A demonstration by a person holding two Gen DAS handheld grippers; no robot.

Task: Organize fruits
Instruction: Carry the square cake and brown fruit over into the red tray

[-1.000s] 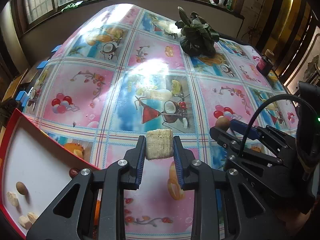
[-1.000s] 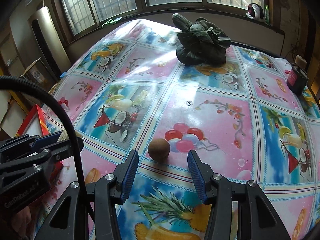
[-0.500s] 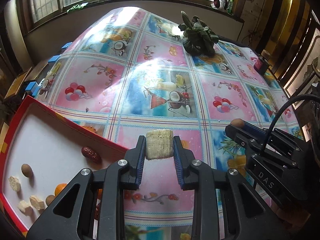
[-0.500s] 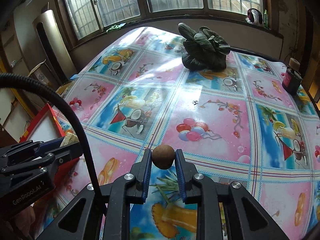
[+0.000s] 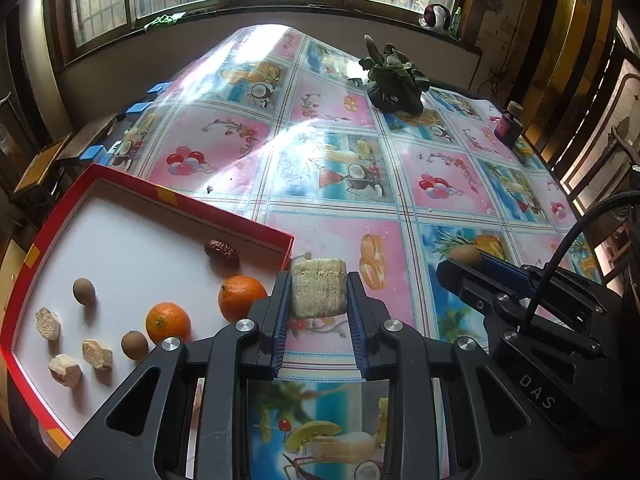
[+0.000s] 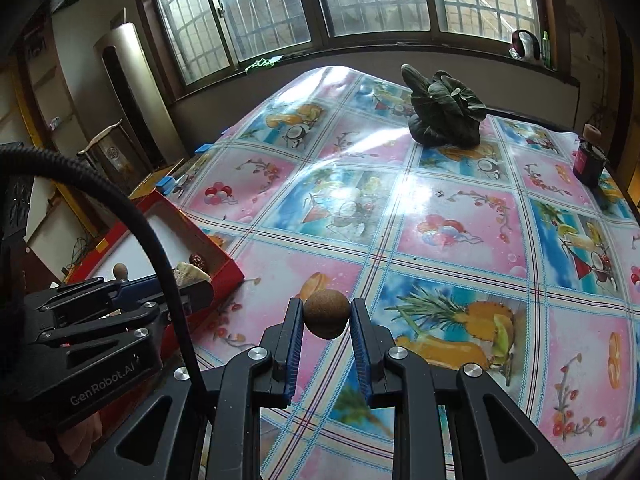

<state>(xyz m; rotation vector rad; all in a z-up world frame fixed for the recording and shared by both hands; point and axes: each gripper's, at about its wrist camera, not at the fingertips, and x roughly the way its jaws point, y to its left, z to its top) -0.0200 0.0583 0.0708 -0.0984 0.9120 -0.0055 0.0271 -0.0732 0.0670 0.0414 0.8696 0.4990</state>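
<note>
Left tongs (image 5: 319, 300) clenched on a pale fibrous chunk (image 5: 318, 287), low centre of the left view, just right of the red tray (image 5: 168, 197) corner. Right tongs (image 6: 326, 330) clamped around a brown round fruit (image 6: 327, 313), lower centre, above the bench (image 6: 460, 240).

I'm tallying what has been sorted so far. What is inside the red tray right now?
Inside the red tray: two oranges, a red date, two brown round fruits and three pale chunks. The left gripper covers the tray's near right corner, so anything there is unseen.
</note>
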